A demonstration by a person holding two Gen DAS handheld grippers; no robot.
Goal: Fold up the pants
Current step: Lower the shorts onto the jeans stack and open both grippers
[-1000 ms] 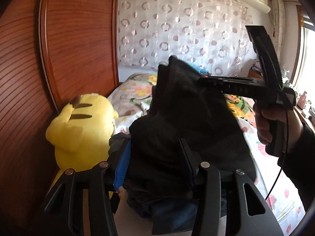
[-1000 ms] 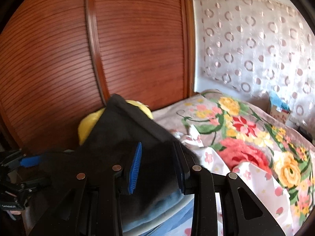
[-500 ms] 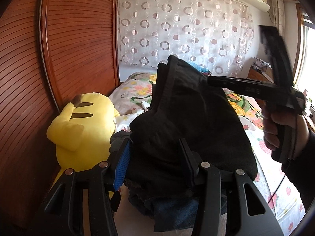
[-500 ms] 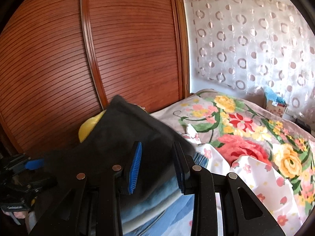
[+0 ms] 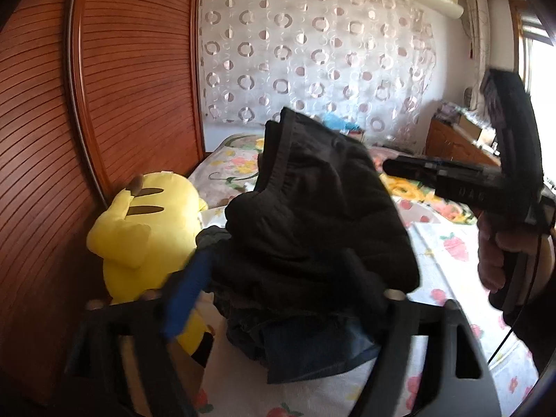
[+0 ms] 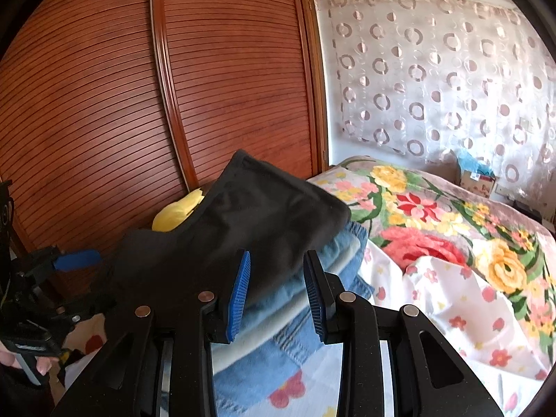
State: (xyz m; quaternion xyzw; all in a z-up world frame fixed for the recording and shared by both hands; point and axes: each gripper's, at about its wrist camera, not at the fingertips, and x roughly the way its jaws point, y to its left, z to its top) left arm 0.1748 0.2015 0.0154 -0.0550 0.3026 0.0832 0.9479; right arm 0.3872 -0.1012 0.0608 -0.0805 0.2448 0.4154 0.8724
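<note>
Black cloth first: your folded pants [image 5: 312,215] sit on top of a stack of folded clothes [image 6: 312,299] on the bed [image 6: 451,299], with denim and pale layers showing under them. One corner of the pants stands up toward the curtain [image 5: 312,59]. Just beside the stack, against the ribbed wooden wardrobe [image 6: 208,87], lies a yellow plush toy [image 5: 142,229].

Your left gripper [image 5: 274,295] is at the near edge of the stack and its jaws are opening. They are blurred, the blue pad off to one side and the black finger to the other, and the pants lie between them without being pinched.

Your right gripper [image 6: 274,292] has its fingers partway apart. The edge of the stack lies in the gap in the right wrist view, but the pads do not press on it. In the left wrist view that gripper hangs beside the pants, apart from them, with your hand [image 5: 500,260] around its handle. A flowered blanket [image 6: 434,215] covers the far part of the bed.
</note>
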